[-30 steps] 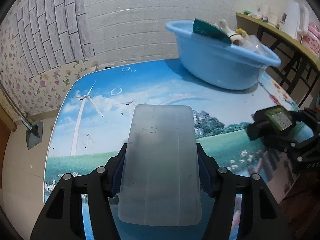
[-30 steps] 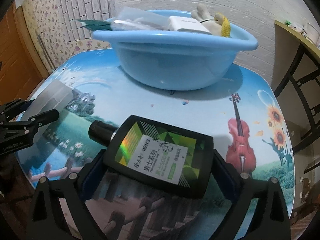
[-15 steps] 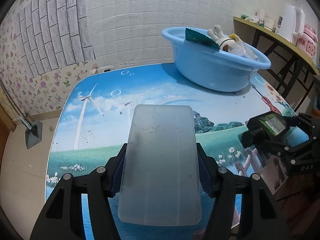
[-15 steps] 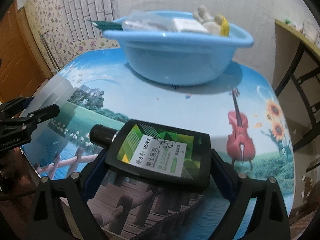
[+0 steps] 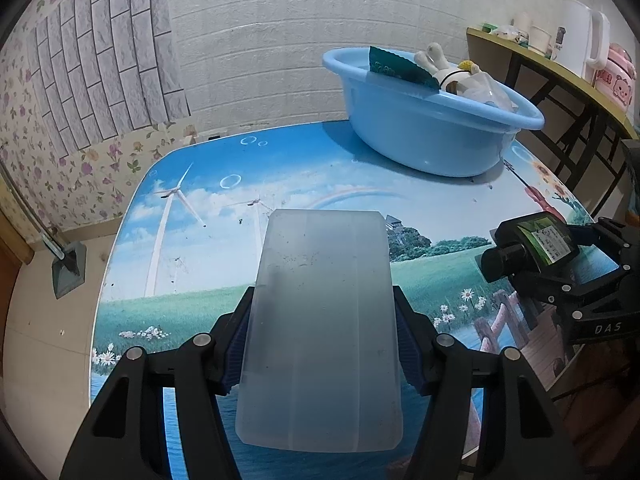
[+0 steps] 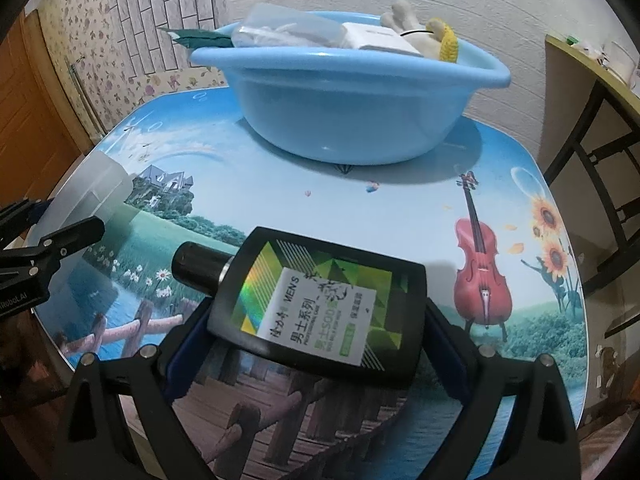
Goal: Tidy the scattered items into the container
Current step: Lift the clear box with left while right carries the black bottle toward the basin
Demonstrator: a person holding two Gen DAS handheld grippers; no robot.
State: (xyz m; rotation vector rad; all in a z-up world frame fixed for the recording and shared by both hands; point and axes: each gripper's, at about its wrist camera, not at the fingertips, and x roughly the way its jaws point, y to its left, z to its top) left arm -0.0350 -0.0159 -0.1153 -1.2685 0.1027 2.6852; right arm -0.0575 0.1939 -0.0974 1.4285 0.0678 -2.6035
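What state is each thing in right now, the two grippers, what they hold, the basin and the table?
left gripper: shut on the frosted box.
frosted box: held clear above the table.
right gripper: shut on the black bottle.
black bottle: held flat, cap on, label up.
blue basin: upright on the table, piled with items above its rim.
table: bears the basin.

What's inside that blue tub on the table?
Above the blue tub's rim show a clear plastic bag, a white box, a cream plush toy and a dark green packet. Anything beneath them is hidden by the wall.
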